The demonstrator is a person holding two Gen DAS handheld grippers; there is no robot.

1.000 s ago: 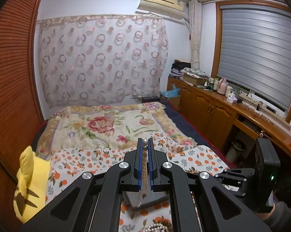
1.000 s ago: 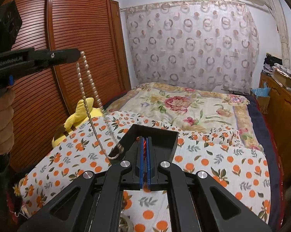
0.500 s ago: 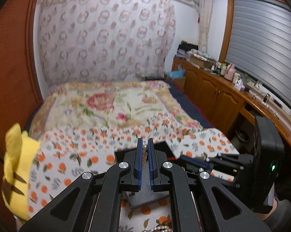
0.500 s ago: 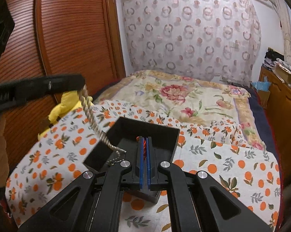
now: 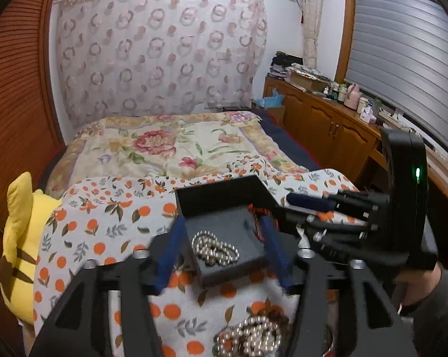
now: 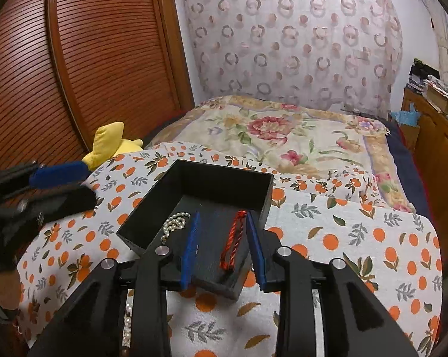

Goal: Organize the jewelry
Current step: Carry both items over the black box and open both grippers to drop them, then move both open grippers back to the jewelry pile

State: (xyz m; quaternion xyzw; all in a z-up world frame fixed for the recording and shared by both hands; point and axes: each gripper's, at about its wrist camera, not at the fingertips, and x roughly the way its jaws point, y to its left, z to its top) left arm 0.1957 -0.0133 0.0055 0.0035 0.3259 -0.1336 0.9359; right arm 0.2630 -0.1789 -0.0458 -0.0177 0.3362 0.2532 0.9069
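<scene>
A black open box (image 5: 224,196) sits on the orange-print cloth. A pearl necklace (image 5: 215,250) lies coiled on its floor, below and between the fingers of my left gripper (image 5: 222,220), whose jaws are opening and touch nothing. In the right wrist view the same box (image 6: 218,187) holds the pearl necklace (image 6: 175,221) at its left. A red braided cord (image 6: 233,244) lies loose on the floor between the fingers of my right gripper (image 6: 223,214), which are also opening. Each gripper shows in the other's view: right gripper (image 5: 313,205), left gripper (image 6: 60,184).
The orange-print cloth (image 6: 358,238) covers the near end of a bed with a floral quilt (image 5: 164,145). A heap of pearl jewellery (image 5: 250,336) lies close below the left gripper. A yellow plush toy (image 5: 18,238) sits at the left, wooden cabinets (image 5: 328,125) at the right.
Both grippers came down over the box. The pearl string that hung from the left jaws now lies in the box. Both pairs of jaws went from shut to apart, leaving the red cord loose.
</scene>
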